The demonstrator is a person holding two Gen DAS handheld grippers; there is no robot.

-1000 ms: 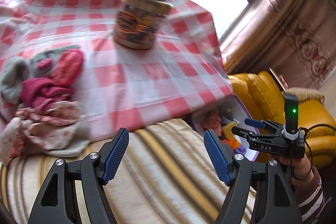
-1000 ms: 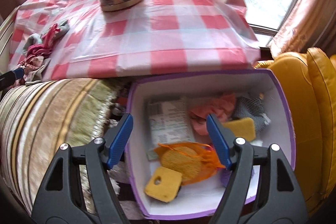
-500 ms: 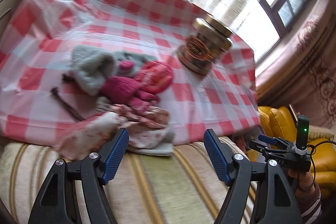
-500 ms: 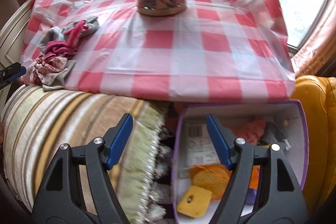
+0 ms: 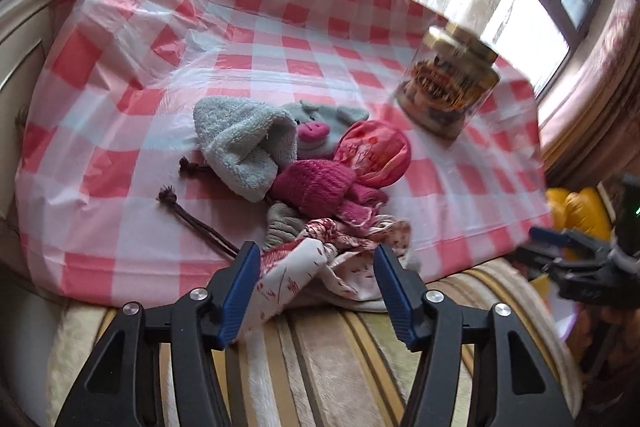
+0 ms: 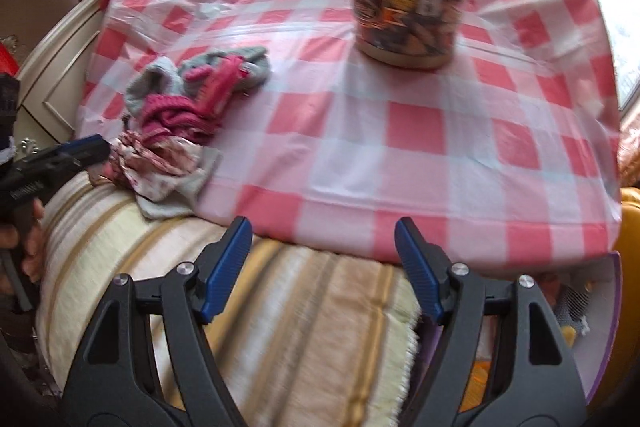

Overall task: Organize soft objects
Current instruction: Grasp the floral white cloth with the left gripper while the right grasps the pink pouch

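Here the left gripper [image 5: 316, 277] hangs with jaws apart astride the floral cloth [image 5: 320, 267] at the near edge of the checked bench [image 5: 280, 67], beside the pink knit [image 5: 320, 183]. The right gripper [image 6: 322, 259] is likewise spread, holding nothing.

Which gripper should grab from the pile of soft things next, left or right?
Left, I'd say. The left gripper is open with the floral cloth between its fingers, at the near edge of the pile. The right gripper is open too, over the striped cushion, well off to the side.
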